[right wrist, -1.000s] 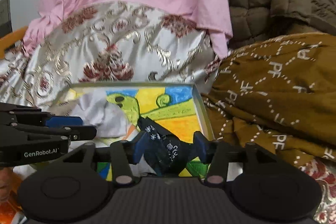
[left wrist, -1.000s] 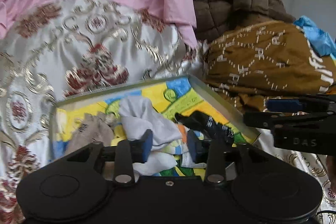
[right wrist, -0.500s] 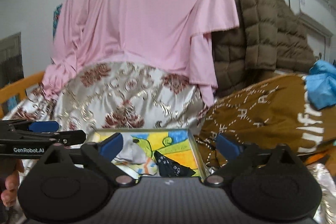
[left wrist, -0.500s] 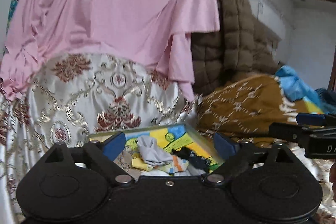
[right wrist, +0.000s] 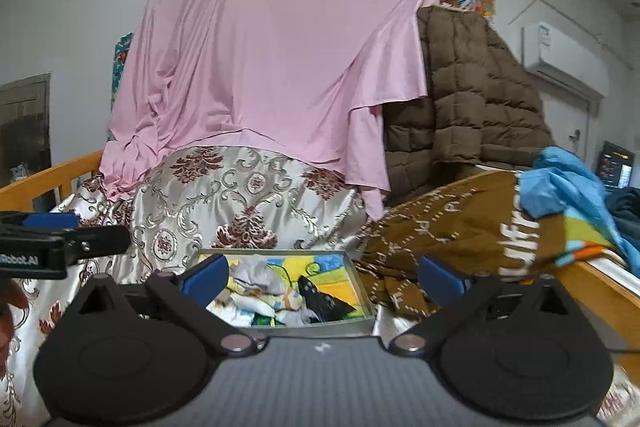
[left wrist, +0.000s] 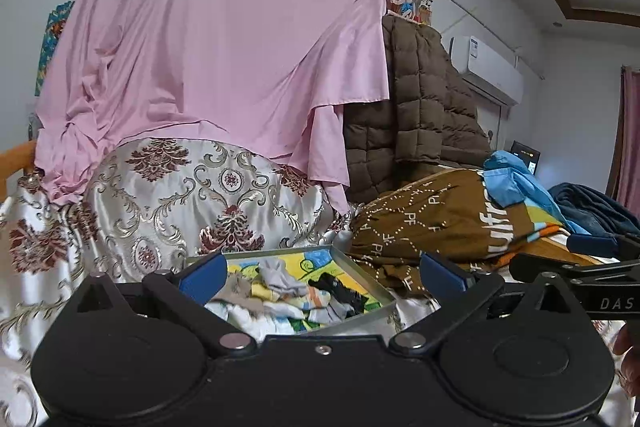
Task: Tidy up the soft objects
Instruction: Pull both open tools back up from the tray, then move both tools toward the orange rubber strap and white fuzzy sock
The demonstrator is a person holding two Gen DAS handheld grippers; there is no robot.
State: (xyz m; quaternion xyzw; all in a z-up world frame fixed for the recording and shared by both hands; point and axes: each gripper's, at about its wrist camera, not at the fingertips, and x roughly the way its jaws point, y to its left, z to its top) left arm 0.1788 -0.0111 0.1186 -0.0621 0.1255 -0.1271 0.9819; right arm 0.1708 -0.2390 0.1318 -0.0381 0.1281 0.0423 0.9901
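Observation:
A shallow metal tray [left wrist: 362,269] with a bright painted bottom lies on the bed; it also shows in the right wrist view [right wrist: 358,283]. In it lie several small soft items: a grey-white sock [left wrist: 280,277], a black patterned sock [left wrist: 340,291] [right wrist: 320,297] and pale cloths [right wrist: 256,275]. My left gripper [left wrist: 320,277] is open and empty, held back above the tray. My right gripper [right wrist: 322,273] is open and empty, also back from the tray. Each gripper shows at the edge of the other's view.
A silver brocade quilt [left wrist: 192,203] bulges behind the tray. A pink sheet [left wrist: 224,59] hangs above it. A brown quilted coat [left wrist: 420,115] and a brown patterned blanket [left wrist: 432,219] pile on the right. A blue cloth [right wrist: 568,183] lies far right. A wooden bed rail [right wrist: 48,179] runs left.
Both grippers opened, letting go of the white sock and the black sock into the tray, then pulled back and up away from it.

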